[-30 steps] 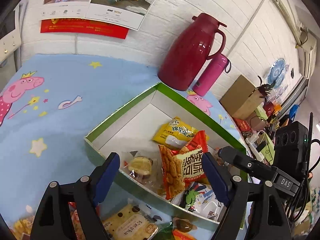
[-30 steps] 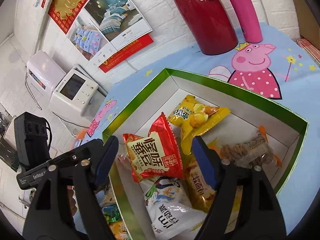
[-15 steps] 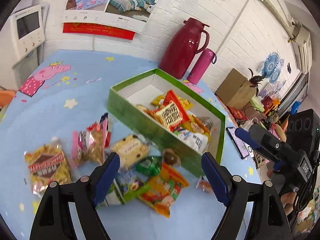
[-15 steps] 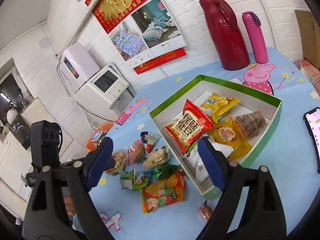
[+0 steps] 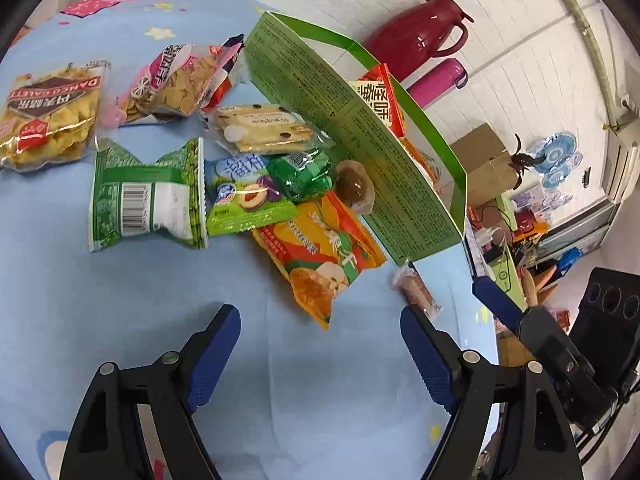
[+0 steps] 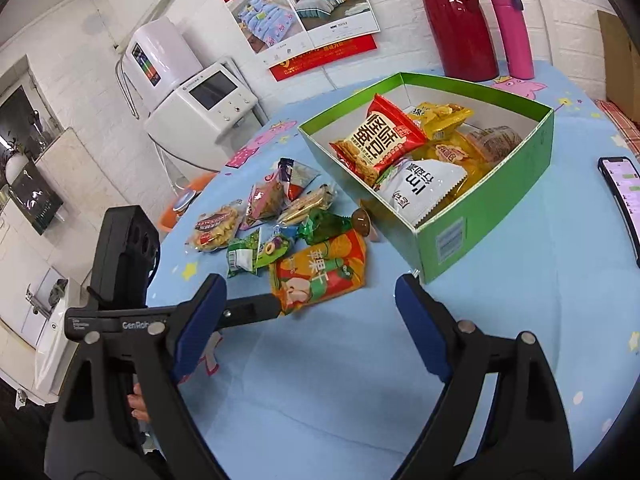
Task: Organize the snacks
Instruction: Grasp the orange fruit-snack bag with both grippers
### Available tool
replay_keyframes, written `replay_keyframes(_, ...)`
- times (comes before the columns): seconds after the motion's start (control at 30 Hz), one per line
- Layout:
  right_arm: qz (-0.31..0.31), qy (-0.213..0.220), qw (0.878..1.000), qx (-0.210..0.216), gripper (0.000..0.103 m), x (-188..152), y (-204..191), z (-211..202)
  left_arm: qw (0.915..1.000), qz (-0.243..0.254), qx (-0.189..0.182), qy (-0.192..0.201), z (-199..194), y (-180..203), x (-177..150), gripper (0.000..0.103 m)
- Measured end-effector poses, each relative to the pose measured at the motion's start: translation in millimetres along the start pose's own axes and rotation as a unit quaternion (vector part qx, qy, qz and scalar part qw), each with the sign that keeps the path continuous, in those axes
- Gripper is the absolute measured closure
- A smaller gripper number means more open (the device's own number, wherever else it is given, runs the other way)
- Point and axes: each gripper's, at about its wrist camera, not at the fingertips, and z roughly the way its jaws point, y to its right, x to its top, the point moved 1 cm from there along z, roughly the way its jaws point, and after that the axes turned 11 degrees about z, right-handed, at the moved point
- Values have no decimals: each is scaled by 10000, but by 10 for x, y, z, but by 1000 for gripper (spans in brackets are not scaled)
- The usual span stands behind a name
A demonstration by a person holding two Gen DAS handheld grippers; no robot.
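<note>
A green box (image 6: 492,196) (image 5: 360,136) on the blue tablecloth holds several snack bags, a red one (image 6: 380,136) on top. Loose snacks lie beside it: an orange dried-apple bag (image 5: 324,252) (image 6: 320,272), a green pea bag (image 5: 148,196), a plum packet (image 5: 244,196), a biscuit pack (image 5: 260,124), a pink chip bag (image 5: 172,80), a yellow crisp bag (image 5: 48,108) and a small sausage (image 5: 416,292). My left gripper (image 5: 320,344) hovers open just short of the orange bag. My right gripper (image 6: 308,328) is open, empty, near the box's front corner.
A red thermos jug (image 6: 456,16) and pink bottle (image 6: 514,32) stand behind the box by the wall. A phone (image 6: 622,196) lies at the table's right. A white appliance (image 6: 188,108) stands off the table's left. The right gripper's finger (image 5: 496,300) shows in the left wrist view.
Both grippers have drawn back from over the box and come down toward the table. The left one now points at the loose snacks in front of the box. Both stayed open.
</note>
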Motion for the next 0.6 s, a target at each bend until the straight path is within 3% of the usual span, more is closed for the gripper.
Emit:
replay_keyframes(0.1,86,-26,10000,-22,21,-9,64,38,10000,48,38,4,104,26,82,30)
replay_keyframes(0.13,132,-65,9999,-7,23,-9,86,57,9999,90,87,26,128,29,101,41)
replay_keyframes(0.17,170,-109,9998,13,27,-15,103,83,9998,161,142,-10,161,24,115,61)
replay_keyframes(0.23,226,-210,9995,37,34,-32,124,140,9993,319,173,-7,205,-15,140,74)
replay_keyframes(0.37,414,-401,9982,146,46,-62,153,259,9992,327,-165,-173,168,-152,133,83)
replay_keyframes(0.5,554,-593,9963,292,50,-75,159,382,9971,658,-200,-340,-1,-271,66,83)
replay_keyframes(0.6,755,-814,9929,435,55,-100,175,542,9970,633,-217,-383,-134,-383,2,83)
